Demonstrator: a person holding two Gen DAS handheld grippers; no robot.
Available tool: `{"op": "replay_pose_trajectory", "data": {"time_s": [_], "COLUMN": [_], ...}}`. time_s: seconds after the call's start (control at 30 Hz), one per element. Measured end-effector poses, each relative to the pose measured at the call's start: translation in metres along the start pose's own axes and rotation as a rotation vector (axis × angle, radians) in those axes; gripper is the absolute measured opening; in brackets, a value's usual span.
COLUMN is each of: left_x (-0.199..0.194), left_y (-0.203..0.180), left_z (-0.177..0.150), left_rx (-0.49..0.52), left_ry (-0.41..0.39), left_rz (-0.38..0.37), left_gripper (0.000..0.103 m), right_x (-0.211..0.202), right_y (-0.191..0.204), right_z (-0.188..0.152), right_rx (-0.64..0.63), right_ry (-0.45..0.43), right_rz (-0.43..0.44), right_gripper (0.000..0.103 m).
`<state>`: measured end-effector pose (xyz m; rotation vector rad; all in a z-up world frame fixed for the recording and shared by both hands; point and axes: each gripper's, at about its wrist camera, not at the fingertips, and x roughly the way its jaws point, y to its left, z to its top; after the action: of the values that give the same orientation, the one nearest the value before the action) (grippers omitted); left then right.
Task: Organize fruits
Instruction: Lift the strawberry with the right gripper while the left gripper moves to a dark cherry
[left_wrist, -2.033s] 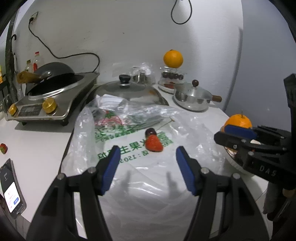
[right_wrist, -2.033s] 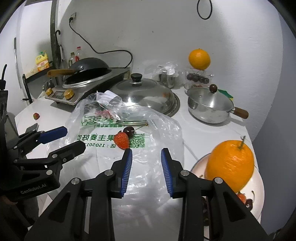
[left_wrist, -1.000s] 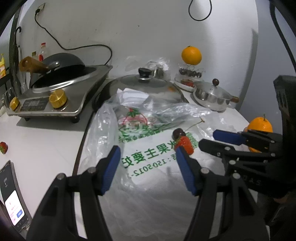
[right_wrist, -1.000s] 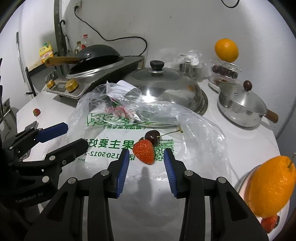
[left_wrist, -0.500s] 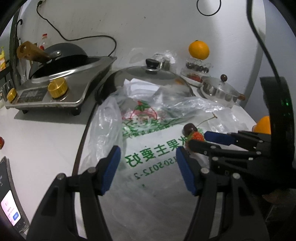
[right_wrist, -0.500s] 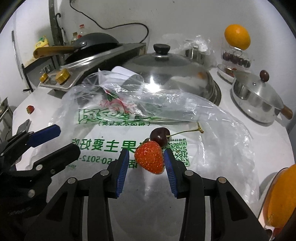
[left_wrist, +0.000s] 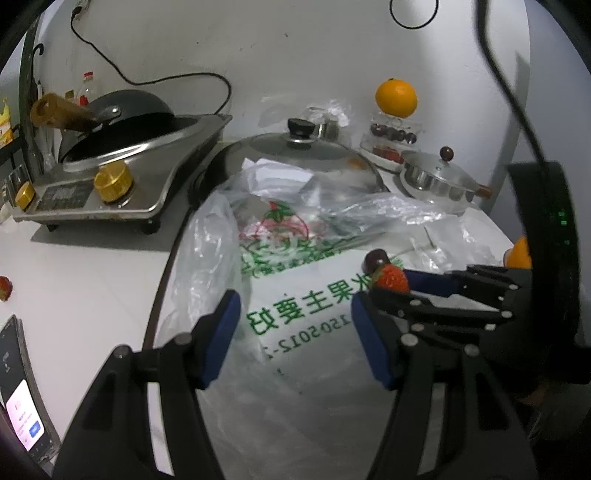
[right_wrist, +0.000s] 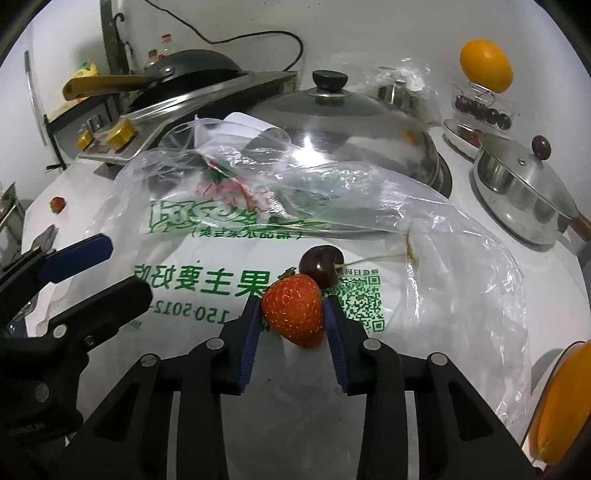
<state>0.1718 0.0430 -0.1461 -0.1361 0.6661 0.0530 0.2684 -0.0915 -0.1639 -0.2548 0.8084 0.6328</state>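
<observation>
A red strawberry (right_wrist: 293, 314) lies on a clear plastic bag (right_wrist: 221, 229) printed in green, with a dark cherry (right_wrist: 319, 266) touching it at the back. My right gripper (right_wrist: 291, 302) is closing, and both blue pads press the strawberry's sides. In the left wrist view the same strawberry (left_wrist: 391, 277) and cherry (left_wrist: 375, 258) sit at the tips of the right gripper (left_wrist: 391, 286). My left gripper (left_wrist: 295, 301) hangs open over the bag with nothing between its fingers. It also shows at the left of the right wrist view as the left gripper (right_wrist: 122, 267).
An orange (right_wrist: 561, 406) rests on a plate at the right edge. A second orange (right_wrist: 485, 70) tops a tiered stand with cherries at the back. A big pot lid (right_wrist: 332, 122), a small lidded pan (right_wrist: 524, 188), a wok on a cooker (left_wrist: 110, 162), a loose strawberry (right_wrist: 57, 203) and a phone (left_wrist: 18, 387) surround the bag.
My right gripper came forward and down until the strawberry stood between its fingers, then its jaws narrowed onto it. The left gripper has hardly moved and stays open.
</observation>
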Motion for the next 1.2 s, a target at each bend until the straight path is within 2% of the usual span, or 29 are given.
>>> {"op": "replay_pose_trajectory", "data": {"time_s": [0.23,0.37,0.63,0.87,1.2], "left_x": [-0.011,-0.014,0.008,0.031,0.057], "left_y": [-0.02,-0.038,-0.07,-0.084,-0.089], "left_z": [0.012,0.02,0.03,0.036,0.04], "left_rx": [0.041,0.075,0.141,0.178,0.195], "left_ry": [-0.015,-0.029,0.005,0.032,0.078], "left_rz": [0.002,-0.011,-0.03,-0.04,-0.048], "left_gripper": [0.064,0.064,0.064,0.064,0.064], "right_x": [-0.042,-0.065,-0.096,-0.101,-0.091], "right_y": [-0.015,-0.029,-0.06,-0.075,-0.081], "right_z": [0.004,0.008,0.01,0.014,0.016], "right_rx": [0.015,0.041,0.099,0.124,0.175], "right_ry": [-0.093,-0.147,-0.222,-0.249,-0.239], "right_rz": [0.026,0.012,-0.026,-0.048,-0.054], "right_gripper": [0.037,0.037,0.037,0.037,0.037]}}
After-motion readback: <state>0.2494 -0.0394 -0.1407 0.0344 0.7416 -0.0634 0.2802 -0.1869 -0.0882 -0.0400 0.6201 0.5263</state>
